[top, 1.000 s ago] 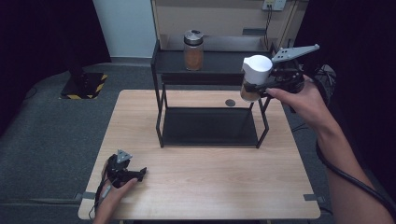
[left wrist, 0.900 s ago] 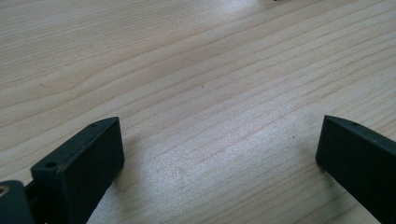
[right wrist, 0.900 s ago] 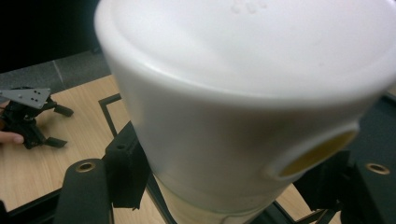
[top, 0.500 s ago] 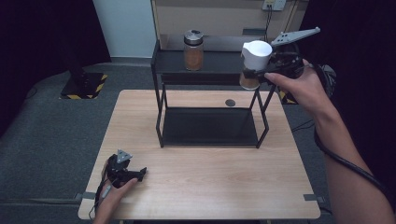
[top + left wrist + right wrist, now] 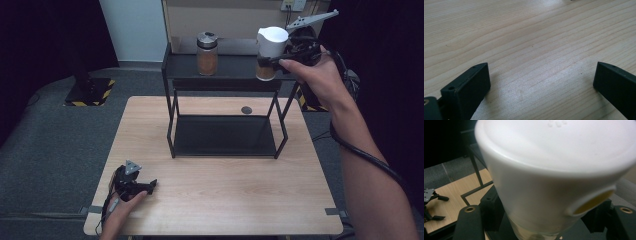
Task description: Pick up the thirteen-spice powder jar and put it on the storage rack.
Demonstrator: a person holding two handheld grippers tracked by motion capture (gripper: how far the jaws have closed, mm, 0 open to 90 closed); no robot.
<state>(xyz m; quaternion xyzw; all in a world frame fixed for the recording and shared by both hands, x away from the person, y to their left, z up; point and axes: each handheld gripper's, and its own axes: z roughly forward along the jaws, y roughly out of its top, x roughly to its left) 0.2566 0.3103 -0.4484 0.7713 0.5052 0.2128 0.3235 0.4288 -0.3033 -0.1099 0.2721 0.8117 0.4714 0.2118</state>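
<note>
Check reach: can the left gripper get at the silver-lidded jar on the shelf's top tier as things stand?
Probably yes. The left gripper rests open and empty on the table's near corner, and the silver-lidded jar stands alone at the tier's left, apart from the right gripper and its white-capped jar. It would need a long forward reach.

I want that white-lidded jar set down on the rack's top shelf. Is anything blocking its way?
Nothing visible does. The right claw holds the white-lidded jar at the top shelf; the other jar stands well off at the far end.
</note>
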